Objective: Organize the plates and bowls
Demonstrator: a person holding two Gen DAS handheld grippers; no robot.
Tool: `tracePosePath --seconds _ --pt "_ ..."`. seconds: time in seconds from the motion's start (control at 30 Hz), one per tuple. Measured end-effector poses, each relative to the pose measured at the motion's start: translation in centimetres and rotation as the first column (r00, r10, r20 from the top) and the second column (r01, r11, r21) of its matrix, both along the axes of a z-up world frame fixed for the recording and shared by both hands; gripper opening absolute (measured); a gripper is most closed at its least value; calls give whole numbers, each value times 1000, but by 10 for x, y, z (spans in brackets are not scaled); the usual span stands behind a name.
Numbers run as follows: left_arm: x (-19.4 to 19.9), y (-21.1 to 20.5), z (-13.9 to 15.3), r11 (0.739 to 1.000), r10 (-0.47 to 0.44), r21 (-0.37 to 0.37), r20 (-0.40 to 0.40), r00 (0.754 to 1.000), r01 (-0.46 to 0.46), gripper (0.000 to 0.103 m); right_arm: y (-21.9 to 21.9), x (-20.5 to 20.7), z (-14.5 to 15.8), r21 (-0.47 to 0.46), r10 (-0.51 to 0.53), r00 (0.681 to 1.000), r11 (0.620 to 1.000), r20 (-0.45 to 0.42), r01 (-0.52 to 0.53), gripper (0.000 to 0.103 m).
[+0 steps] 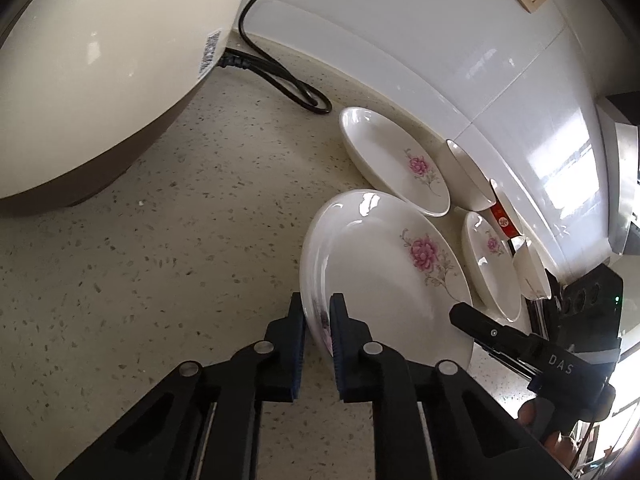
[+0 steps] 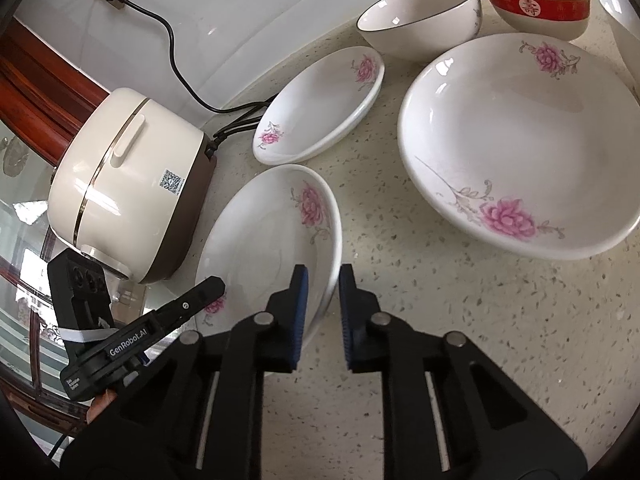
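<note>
**On a speckled countertop, two grippers clamp one flowered plate**

On the counter (image 2: 460,320), the left gripper (image 1: 318,320) and the right gripper (image 2: 323,296) each pinch opposite rims of the same flowered plate (image 2: 264,248), which sits beside a cream rice cooker (image 2: 128,184). The right wrist view alone shows the largest plate (image 2: 520,140), a white bowl (image 2: 420,20) and a red-banded bowl (image 2: 536,0) clearly. The left view shows those bowls only edge-on along the tiled wall (image 1: 460,60).
</note>
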State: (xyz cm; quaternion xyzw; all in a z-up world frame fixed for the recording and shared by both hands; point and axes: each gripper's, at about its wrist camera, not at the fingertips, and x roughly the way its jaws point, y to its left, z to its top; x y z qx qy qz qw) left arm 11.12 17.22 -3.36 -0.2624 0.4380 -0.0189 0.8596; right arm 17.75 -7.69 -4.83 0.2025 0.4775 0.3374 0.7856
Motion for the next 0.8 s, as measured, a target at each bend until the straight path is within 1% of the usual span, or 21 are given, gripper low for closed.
tracePosePath --seconds 0.3,0.57,0.8 --pt "-19 2 2 1000 27 -16 -6 1000 -27 11 -1 -16 4 -5 32 999 999 0 -32 15" --pt "-62 19 20 998 50 -40 23 999 -49 11 6 -49 24 4 72 997 997 38 -72 15" --pt "-108 42 35 993 113 -32 46 993 -111 10 27 -79 33 19 148 988 989 49 -149 15"
